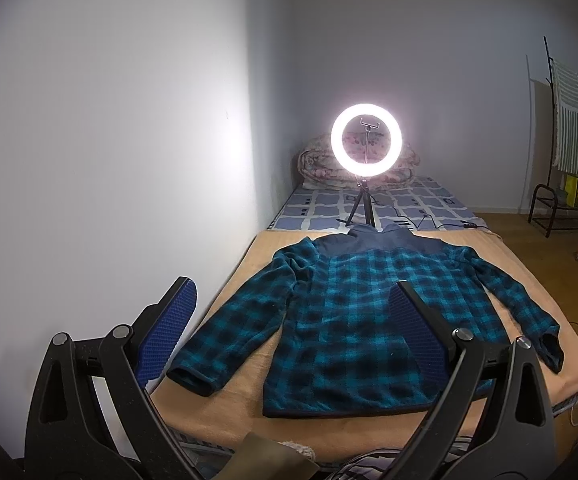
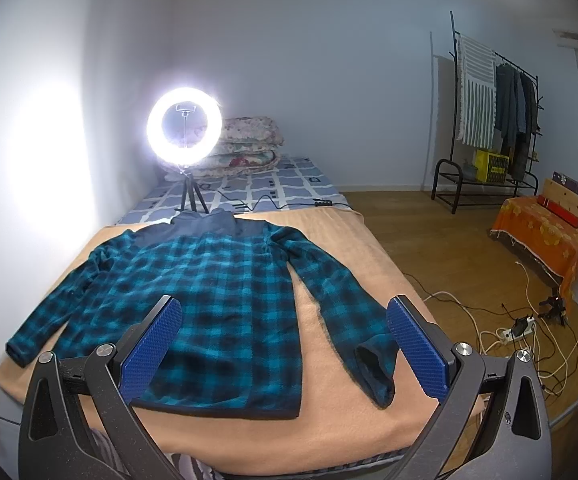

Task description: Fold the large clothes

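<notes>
A teal and black plaid fleece jacket (image 1: pixel 369 312) (image 2: pixel 217 292) with a dark blue yoke and collar lies flat on a tan blanket (image 1: pixel 225 400) (image 2: pixel 329 432), both sleeves spread outward, hem toward me. My left gripper (image 1: pixel 293 292) hovers open above the near edge, over the jacket's left half, its blue pads wide apart and holding nothing. Also open, my right gripper (image 2: pixel 285 308) hangs over the hem and the right sleeve cuff (image 2: pixel 373 372), with nothing between its fingers.
A lit ring light on a small tripod (image 1: pixel 366 140) (image 2: pixel 185 132) stands on the bed just beyond the collar, with folded quilts (image 2: pixel 249 140) behind. A wall runs along the left. To the right: wooden floor with cables (image 2: pixel 509 332), a clothes rack (image 2: pixel 489 112), an orange-covered bench (image 2: pixel 545 232).
</notes>
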